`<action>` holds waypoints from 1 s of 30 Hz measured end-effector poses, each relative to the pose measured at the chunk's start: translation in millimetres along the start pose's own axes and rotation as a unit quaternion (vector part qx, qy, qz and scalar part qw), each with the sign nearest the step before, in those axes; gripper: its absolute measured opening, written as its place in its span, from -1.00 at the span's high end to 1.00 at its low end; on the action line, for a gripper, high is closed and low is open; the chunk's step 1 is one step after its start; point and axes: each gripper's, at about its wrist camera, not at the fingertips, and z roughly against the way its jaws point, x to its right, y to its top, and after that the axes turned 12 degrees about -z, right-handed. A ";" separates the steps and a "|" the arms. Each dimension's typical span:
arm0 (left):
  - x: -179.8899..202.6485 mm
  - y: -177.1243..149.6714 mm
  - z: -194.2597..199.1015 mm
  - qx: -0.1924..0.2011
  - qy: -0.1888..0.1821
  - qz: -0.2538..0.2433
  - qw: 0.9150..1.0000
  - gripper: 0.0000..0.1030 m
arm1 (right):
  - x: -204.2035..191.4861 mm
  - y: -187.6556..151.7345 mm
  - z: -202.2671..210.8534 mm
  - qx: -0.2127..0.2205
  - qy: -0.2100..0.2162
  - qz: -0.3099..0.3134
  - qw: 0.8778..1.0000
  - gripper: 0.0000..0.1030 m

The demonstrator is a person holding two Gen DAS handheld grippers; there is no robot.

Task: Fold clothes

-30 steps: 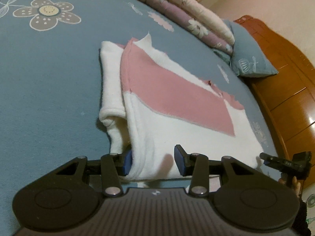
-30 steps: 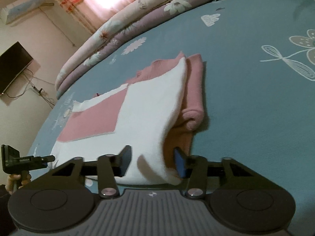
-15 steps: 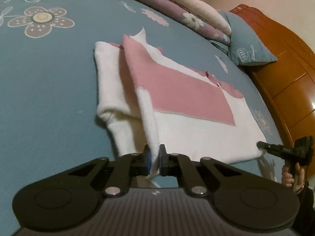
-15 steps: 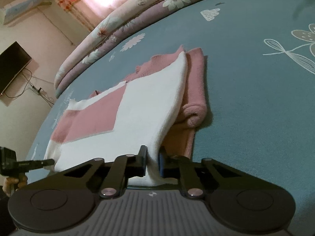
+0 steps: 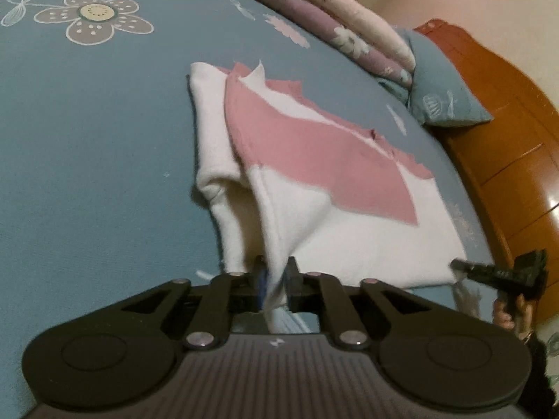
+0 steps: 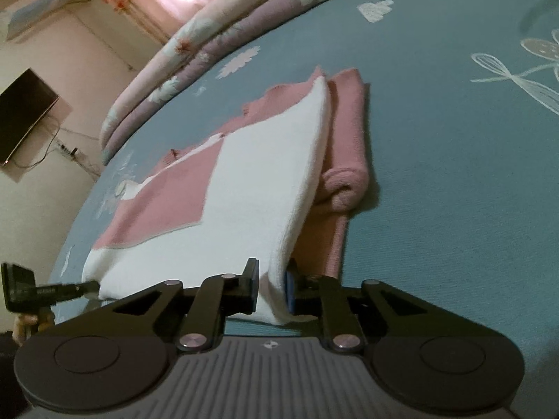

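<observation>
A white and pink sweater (image 5: 349, 237) lies partly folded on the blue bedsheet (image 5: 87, 174), with its sleeves tucked along the sides. My left gripper (image 5: 276, 272) pinches the near left corner of its white hem, and the cloth rises off the bed there. Its jaws are opening slightly, with the fabric still pressed between the pads. In the right wrist view the sweater (image 6: 251, 202) stretches away, and my right gripper (image 6: 272, 279) grips the near right corner of the hem. Its jaws are also easing open around the thick fold.
A rolled floral quilt (image 5: 335, 17) runs along the far side of the bed. A blue pillow (image 5: 443, 90) leans on the wooden headboard (image 5: 506, 132). A wall television (image 6: 24, 111) and an air conditioner (image 6: 42, 7) show at the left.
Both grippers went from open around the hem corners to closed on them. The near edge of the sweater has since lifted a little off the bed.
</observation>
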 end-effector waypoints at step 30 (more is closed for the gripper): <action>2.7 33.1 -29.3 0.053 0.047 -0.056 0.996 0.37 | -11.1 5.5 -2.1 0.016 0.004 0.037 0.999 0.14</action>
